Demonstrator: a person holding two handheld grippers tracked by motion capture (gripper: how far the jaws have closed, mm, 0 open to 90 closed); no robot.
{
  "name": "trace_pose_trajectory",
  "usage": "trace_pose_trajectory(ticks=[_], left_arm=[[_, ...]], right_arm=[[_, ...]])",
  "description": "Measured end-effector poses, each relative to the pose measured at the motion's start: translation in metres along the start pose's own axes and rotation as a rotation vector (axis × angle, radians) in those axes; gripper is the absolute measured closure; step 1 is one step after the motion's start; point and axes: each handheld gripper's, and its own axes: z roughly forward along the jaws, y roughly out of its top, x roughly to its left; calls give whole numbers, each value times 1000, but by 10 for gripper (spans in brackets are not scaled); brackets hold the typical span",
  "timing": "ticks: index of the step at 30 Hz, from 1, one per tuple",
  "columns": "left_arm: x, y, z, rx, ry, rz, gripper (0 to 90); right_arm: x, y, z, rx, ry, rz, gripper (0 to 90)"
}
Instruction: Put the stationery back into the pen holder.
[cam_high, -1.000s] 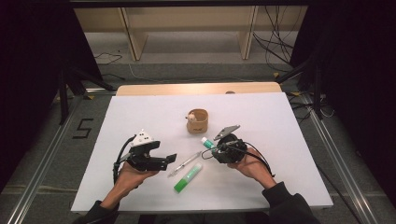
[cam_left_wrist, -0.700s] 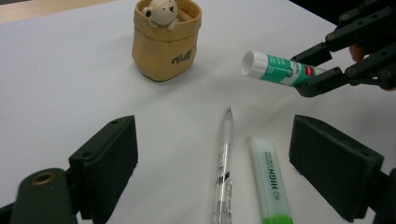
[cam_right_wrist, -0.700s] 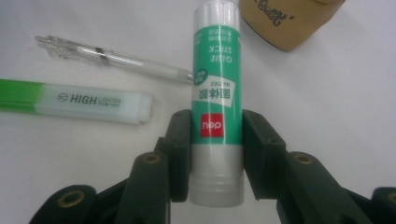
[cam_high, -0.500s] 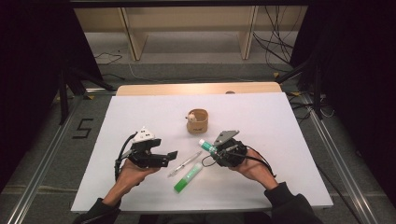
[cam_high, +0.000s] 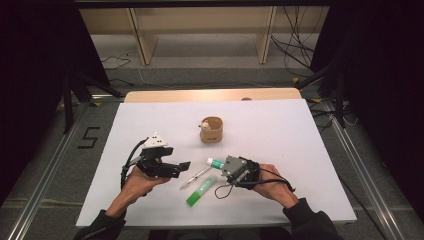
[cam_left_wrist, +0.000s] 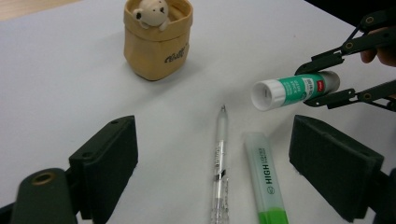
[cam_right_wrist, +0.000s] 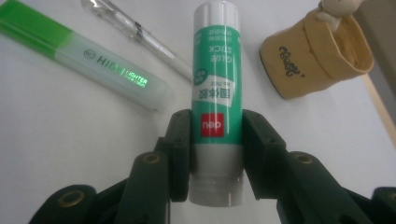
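Note:
My right gripper (cam_right_wrist: 215, 135) is shut on a green and white glue stick (cam_right_wrist: 215, 70), its pads pressing the lower half of the tube. In the high view the right gripper (cam_high: 225, 165) holds the glue stick (cam_high: 215, 162) just above the table, cap pointing left. A clear pen (cam_high: 196, 177) and a green highlighter (cam_high: 201, 190) lie between the two hands. My left gripper (cam_high: 181, 167) stands open, jaws wide apart (cam_left_wrist: 219, 149), facing the pen (cam_left_wrist: 220, 158) and highlighter (cam_left_wrist: 264, 177). The glue stick (cam_left_wrist: 294, 88) hangs in the other gripper farther right.
A tan fabric pouch (cam_high: 212, 130) with a small bear figure in it stands upright behind the pen, also seen as the pouch (cam_left_wrist: 156, 39) and the pouch (cam_right_wrist: 313, 60). The white table sheet (cam_high: 280, 125) stretches wide on all sides.
My right gripper has shifted a little toward the near edge and leftward with the glue stick, and its top plate now lies flatter. The left gripper has kept still.

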Motion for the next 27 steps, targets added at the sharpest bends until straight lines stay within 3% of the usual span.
trace_pose_trajectory(ticks=[8, 14, 23, 25, 27], left_arm=[[-6, 20, 0, 72, -35, 75, 154], [-12, 33, 9, 157, -76, 129, 157], [-25, 39, 26, 228, -132, 190, 163], [-28, 40, 29, 252, -144, 212, 165], [-31, 39, 32, 273, -156, 225, 169]], right_arm=[[16, 1, -4, -21, -70, -136, 659], [28, 1, -6, -42, -139, -286, 659], [42, 0, -7, -66, -215, -438, 659], [46, 0, -7, -81, -232, -446, 659], [49, 0, -6, -94, -261, -501, 659]])
